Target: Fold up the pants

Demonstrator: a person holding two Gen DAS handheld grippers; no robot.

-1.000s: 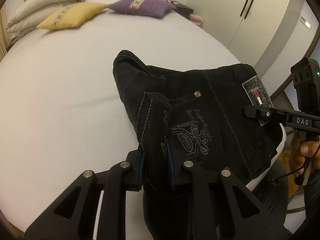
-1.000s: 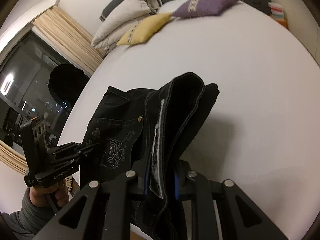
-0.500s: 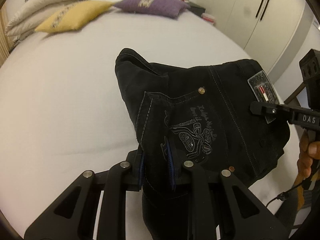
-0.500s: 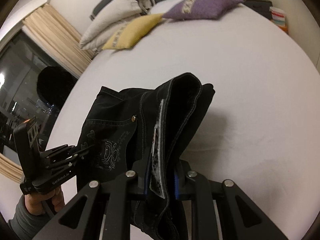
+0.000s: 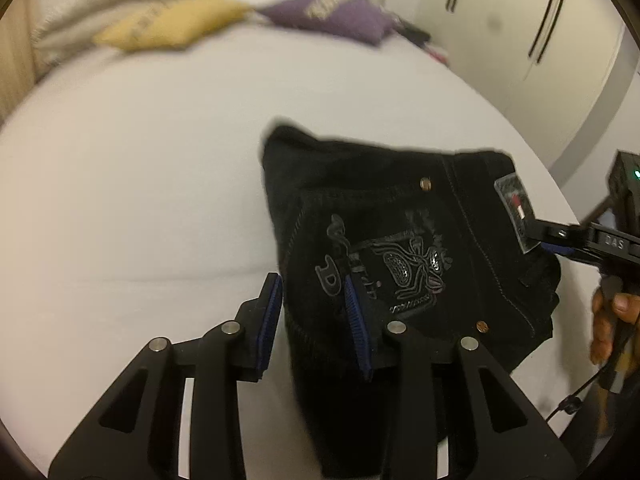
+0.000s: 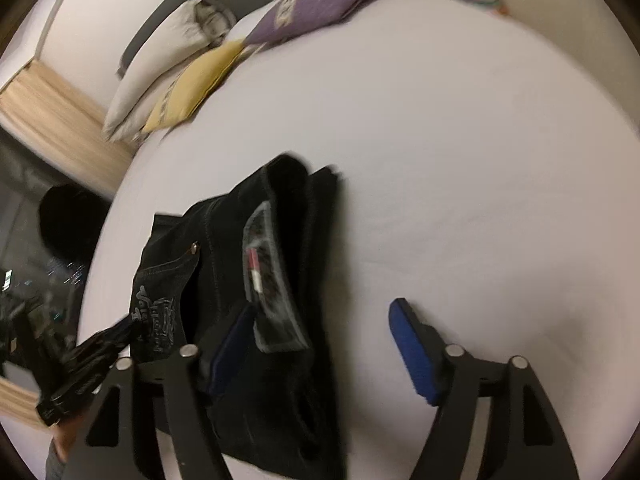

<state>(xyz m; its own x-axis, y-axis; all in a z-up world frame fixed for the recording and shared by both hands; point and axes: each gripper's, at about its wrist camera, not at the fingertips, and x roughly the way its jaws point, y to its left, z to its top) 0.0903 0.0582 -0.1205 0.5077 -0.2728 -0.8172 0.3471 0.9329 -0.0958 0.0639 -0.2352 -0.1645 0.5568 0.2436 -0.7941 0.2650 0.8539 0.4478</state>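
Jaws on both tools have parted since a moment ago, when each was clamped on a fold of the black pants (image 5: 400, 248). The left gripper (image 5: 314, 312) is opening; cloth sits between its ribbed blue pads (image 5: 356, 320), the left pad already clear of it. The right gripper (image 6: 324, 344) is opening wide: its right pad stands over bare sheet, and whether the left pad touches the denim by the woven label (image 6: 268, 280) I cannot tell. The pants have sunk onto the bed (image 5: 140, 200), a thick folded bundle of dark stitched denim with an embroidered pocket and copper rivets, lying at the near right corner of the mattress. Smooth pale sheet stretches wide to the left and far side, up to the yellow cushion (image 5: 172, 24) and purple cushion (image 5: 332, 16) by the headboard.
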